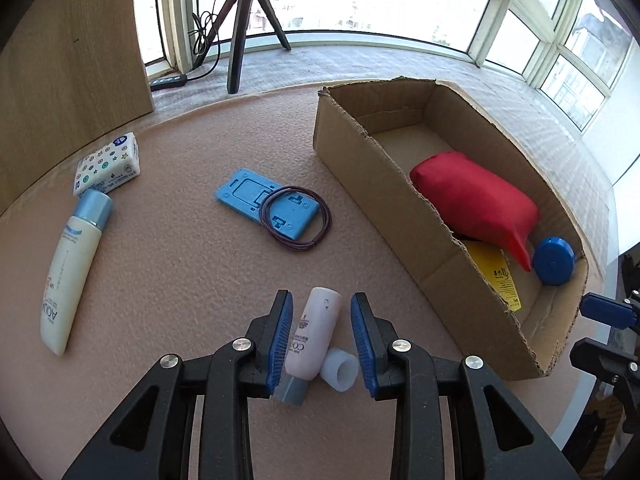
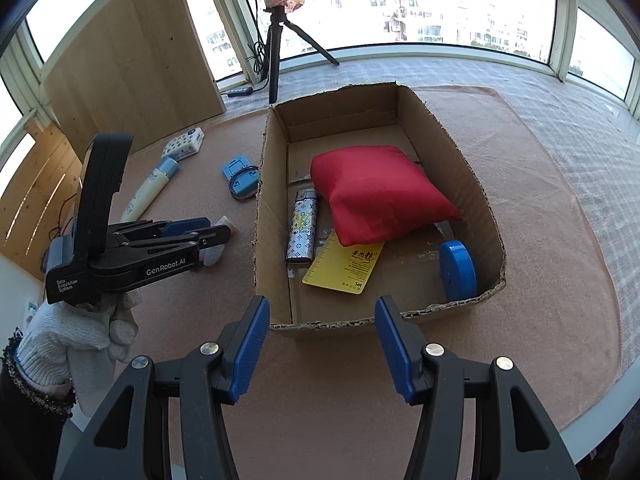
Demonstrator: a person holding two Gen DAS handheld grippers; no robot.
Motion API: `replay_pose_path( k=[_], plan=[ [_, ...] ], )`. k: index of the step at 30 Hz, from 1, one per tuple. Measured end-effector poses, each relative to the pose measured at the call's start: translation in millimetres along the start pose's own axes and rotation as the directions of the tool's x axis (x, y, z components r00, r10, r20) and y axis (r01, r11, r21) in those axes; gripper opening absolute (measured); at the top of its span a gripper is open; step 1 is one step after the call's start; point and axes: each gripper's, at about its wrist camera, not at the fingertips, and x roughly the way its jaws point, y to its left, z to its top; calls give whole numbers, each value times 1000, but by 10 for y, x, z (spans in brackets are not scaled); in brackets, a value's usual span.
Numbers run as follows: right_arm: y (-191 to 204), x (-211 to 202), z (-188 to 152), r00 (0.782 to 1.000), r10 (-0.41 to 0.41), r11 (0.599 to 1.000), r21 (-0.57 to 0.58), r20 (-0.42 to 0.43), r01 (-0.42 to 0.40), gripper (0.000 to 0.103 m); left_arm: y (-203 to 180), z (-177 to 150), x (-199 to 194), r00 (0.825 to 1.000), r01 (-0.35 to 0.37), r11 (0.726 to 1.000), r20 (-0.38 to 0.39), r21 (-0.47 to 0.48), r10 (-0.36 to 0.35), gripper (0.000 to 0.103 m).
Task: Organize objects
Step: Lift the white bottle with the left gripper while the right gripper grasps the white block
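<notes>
My left gripper (image 1: 321,334), jaws wide, straddles the pink tube (image 1: 316,334) and white cap (image 1: 341,369) on the desk (image 1: 180,280); right gripper (image 2: 322,346) wide, empty; box (image 2: 276,216) holds five things, so roughly half remain: lotion bottle (image 1: 70,270), tissue pack (image 1: 107,163), blue plate (image 1: 266,208), wire coil (image 1: 298,222).

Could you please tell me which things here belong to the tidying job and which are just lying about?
Job:
- cardboard box
- pink tube between the open left claw
- white cap
- sunscreen bottle
- tissue pack
- blue plate
- wire ring

Lying about:
- tripod
- wooden board
</notes>
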Motion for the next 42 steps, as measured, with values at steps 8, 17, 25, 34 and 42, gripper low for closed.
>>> replay_pose_path(
  k=[8,17,25,34,42],
  plan=[
    [-7,-14,1,1000,2,1000,15,-3,-2,51,-50,78,219,998,11,1000,-58,23,-9,33],
    [80,-26,8,1000,19,1000,13,2,-19,51,253,-185,133,998,-34,997,-62,-72,30,24],
    [464,81,31,989,148,988,-48,-3,-148,51,517,-472,-63,997,-56,992,-52,-116,51,22],
    [947,520,102,979,183,973,-124,-88,-193,51,786,-739,-253,997,-72,984,-49,-164,65,22],
    [1181,871,192,991,65,974,-207,-120,-89,48,863,-865,-370,997,-75,980,-48,-184,67,28]
  ],
)
